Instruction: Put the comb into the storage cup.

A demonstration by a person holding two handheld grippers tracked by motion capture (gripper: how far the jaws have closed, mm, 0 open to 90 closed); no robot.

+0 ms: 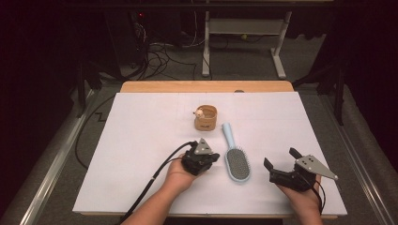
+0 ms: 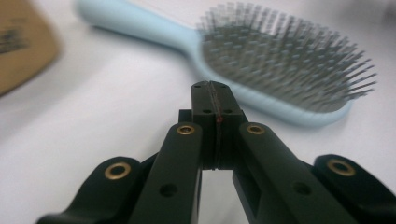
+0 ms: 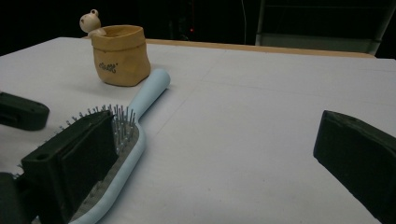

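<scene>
High view: the brush [image 1: 236, 159] lies bristles up on the white board [image 1: 141, 140], between the left gripper [image 1: 212, 157] and the right gripper [image 1: 280, 164], handle toward the cup [image 1: 206, 117].

Left gripper view: jaws pressed together, empty, just beside the brush head.

Right gripper view: jaws wide apart. The brush looks light, stiff and slick; take the handle [image 3: 150, 91].

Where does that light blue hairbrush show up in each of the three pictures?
High view: hairbrush lies centre, bristles up, between the two grippers.
Left gripper view: across the top, handle pointing left.
Right gripper view: lower left, handle pointing away.
Shared landmark: tan pot, by the handle's end.
</scene>
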